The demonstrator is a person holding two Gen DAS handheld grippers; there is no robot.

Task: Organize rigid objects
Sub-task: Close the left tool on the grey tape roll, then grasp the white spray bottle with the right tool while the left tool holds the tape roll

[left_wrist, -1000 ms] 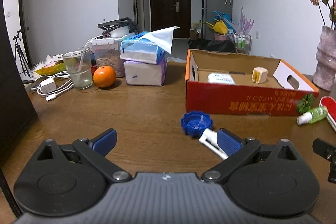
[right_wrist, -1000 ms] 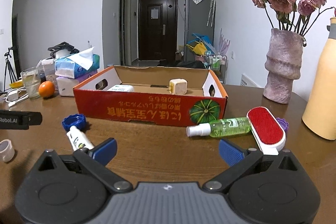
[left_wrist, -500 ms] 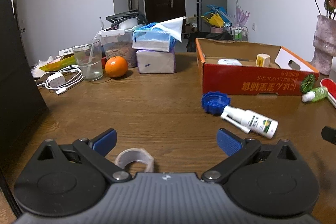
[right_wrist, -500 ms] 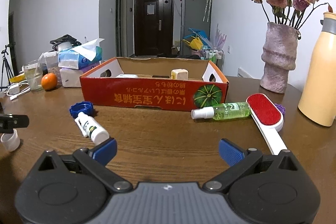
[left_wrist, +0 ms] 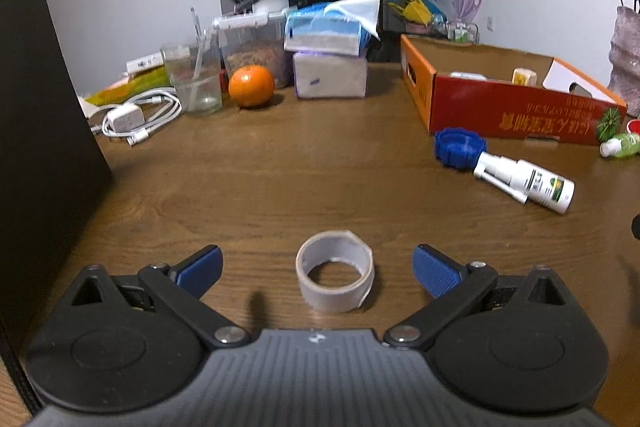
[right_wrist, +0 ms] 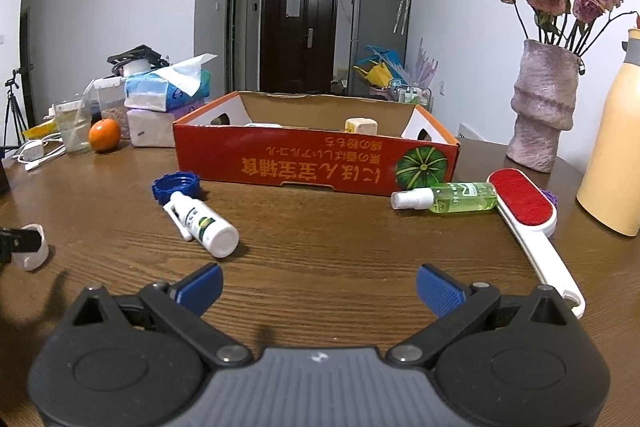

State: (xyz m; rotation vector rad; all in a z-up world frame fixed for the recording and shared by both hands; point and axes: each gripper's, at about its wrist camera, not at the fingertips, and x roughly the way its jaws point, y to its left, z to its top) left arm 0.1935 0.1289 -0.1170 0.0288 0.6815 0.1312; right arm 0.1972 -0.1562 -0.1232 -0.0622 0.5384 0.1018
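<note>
Left wrist view: your left gripper [left_wrist: 316, 269] has its jaws wide apart, gripping nothing; 1 tape roll [left_wrist: 335, 277] stands on the table [left_wrist: 280, 179] between the blue pads, touching neither. Only this view shows the roll whole. At 1 o'clock lie 1 blue cap [left_wrist: 459, 147] and 1 white bottle [left_wrist: 524, 182], touching; its label is too small to read. The box [left_wrist: 516, 107] sits further out at 1 o'clock, with 2 small items inside and orange writing upside down on its red wall, which you cannot read here. At 11 o'clock are 1 orange [left_wrist: 251, 85], 1 glass [left_wrist: 194, 79] and 1 charger [left_wrist: 128, 118].

Right wrist view: your right gripper [right_wrist: 318, 287] is likewise fully open and holds nothing. Only here do you see 1 green bottle [right_wrist: 448, 197] and 1 red brush [right_wrist: 528, 215] at 1 o'clock, just beside each other, 1 vase [right_wrist: 544, 111] and 1 yellow flask [right_wrist: 612, 151] at 2 o'clock. The tape roll shows at 9 o'clock, half hidden.
</note>
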